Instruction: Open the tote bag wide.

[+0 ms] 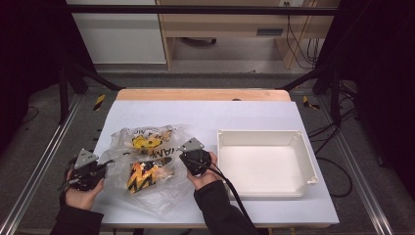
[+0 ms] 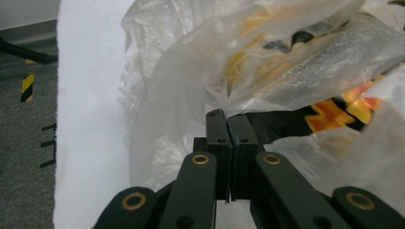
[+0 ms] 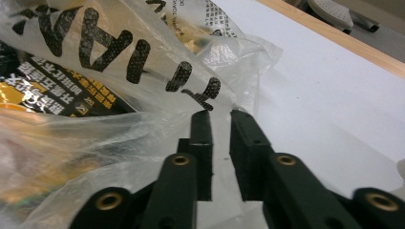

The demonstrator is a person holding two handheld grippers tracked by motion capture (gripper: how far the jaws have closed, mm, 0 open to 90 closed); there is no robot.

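at the table's point(image 1: 205, 115) centre, left gripper point(image 2: 227, 125) jaws pinch the plastic bag's point(image 1: 147, 161) 9 o'clock edge; right gripper point(image 3: 219, 119) jaws stand slightly spread at its 3 o'clock edge, beside the white bin point(image 1: 264, 164).

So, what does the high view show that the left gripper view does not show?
High view alone: the white bin at the right of the table, both hands, the right gripper, and the whole clear plastic bag with yellow packets inside.
Left gripper view alone: the left gripper close up, its jaws pressed together at the bag's edge.
Both share: the crumpled bag, the yellow and black packets, and the white table top.
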